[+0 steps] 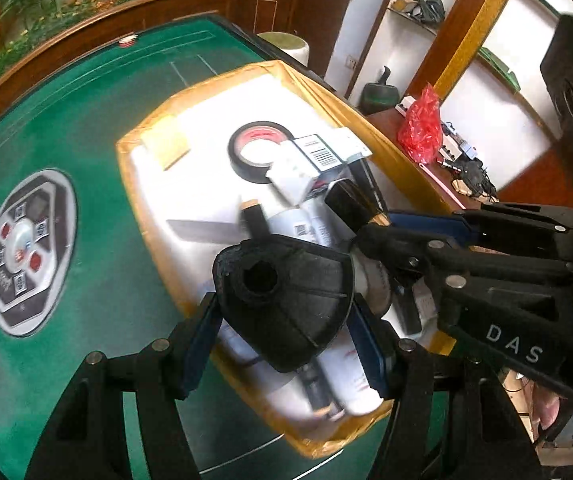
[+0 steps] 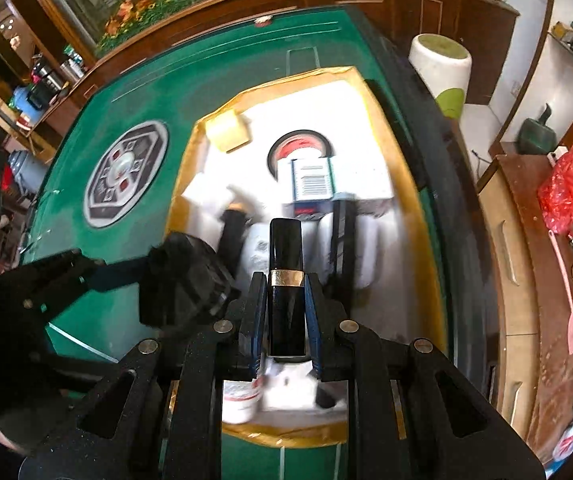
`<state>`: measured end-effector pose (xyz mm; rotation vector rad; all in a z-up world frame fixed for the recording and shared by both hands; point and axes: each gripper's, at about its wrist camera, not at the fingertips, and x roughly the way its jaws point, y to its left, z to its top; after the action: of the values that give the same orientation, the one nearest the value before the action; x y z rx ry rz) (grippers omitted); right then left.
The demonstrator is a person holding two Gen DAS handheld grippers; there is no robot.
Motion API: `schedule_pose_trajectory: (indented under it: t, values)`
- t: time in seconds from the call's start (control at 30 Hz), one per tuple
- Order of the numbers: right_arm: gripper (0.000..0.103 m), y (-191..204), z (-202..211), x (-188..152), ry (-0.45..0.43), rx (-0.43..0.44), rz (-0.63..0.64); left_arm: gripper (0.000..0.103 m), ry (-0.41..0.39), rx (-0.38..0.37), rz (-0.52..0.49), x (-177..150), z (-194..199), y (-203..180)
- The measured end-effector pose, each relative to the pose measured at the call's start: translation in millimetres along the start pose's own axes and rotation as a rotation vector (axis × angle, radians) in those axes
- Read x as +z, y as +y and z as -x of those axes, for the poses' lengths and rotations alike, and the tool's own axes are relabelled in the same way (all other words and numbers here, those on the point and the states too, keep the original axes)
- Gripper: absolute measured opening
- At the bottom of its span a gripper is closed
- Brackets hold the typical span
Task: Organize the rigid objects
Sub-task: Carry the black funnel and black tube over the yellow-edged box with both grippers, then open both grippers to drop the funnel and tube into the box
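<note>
My left gripper point(image 1: 286, 344) is shut on a black fan-shaped plastic part point(image 1: 286, 300) and holds it over the foam box point(image 1: 142, 152). My right gripper point(image 2: 285, 332) is shut on a black tube with a gold band point(image 2: 285, 280) above the same box point(image 2: 434, 280). In the left wrist view the right gripper point(image 1: 370, 224) comes in from the right with the tube point(image 1: 346, 204). In the right wrist view the left gripper's part point(image 2: 182, 284) is at the left. The box holds a roll of black tape point(image 1: 258, 152), a barcoded carton point(image 1: 318, 152), white bottles point(image 1: 350, 380) and a yellow block point(image 1: 166, 144).
The box lies on a green felt game table point(image 1: 86, 120) with a round control panel point(image 1: 26, 252) in its middle. A wooden side table point(image 2: 526, 280) with a red bag point(image 2: 562, 188) and a pink swatter point(image 2: 570, 300) stands to the right. A white stool point(image 2: 442, 68) stands behind.
</note>
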<state>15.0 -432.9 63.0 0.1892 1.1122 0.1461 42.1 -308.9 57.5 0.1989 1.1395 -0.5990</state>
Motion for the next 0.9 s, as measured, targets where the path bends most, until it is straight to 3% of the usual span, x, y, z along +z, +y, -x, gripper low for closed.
schedule_pose_trajectory:
  t: [0.2, 0.3, 0.37, 0.63, 0.77, 0.8, 0.83, 0.87, 0.9]
  values:
    - [0.021, -6, -4, 1, -0.001, 0.03, -0.012, 0.065, 0.013, 0.001, 0.005, 4, -9, -5]
    - [0.037, -5, -1, 1, -0.018, 0.031, -0.01, 0.065, 0.029, -0.001, -0.002, 2, -7, -3]
    - [0.039, -2, 5, 0, -0.045, 0.014, -0.003, 0.065, 0.006, 0.002, -0.006, -2, 2, -2]
    - [0.039, 5, 40, -15, -0.158, -0.06, -0.048, 0.067, -0.173, 0.082, -0.069, -28, 48, -1]
    - [0.039, 24, 66, -38, -0.298, -0.187, -0.029, 0.067, -0.276, 0.169, -0.135, -42, 65, -3]
    - [0.048, 29, 75, -47, -0.352, -0.221, -0.024, 0.067, -0.283, 0.177, -0.13, -46, 70, 1]
    - [0.069, 34, 84, -59, -0.41, -0.234, -0.017, 0.067, -0.271, 0.19, -0.117, -50, 74, 6]
    - [0.079, 36, 88, -68, -0.439, -0.227, -0.014, 0.067, -0.26, 0.195, -0.105, -52, 77, 9]
    - [0.082, 36, 88, -77, -0.443, -0.215, -0.025, 0.067, -0.257, 0.191, -0.094, -55, 80, 13]
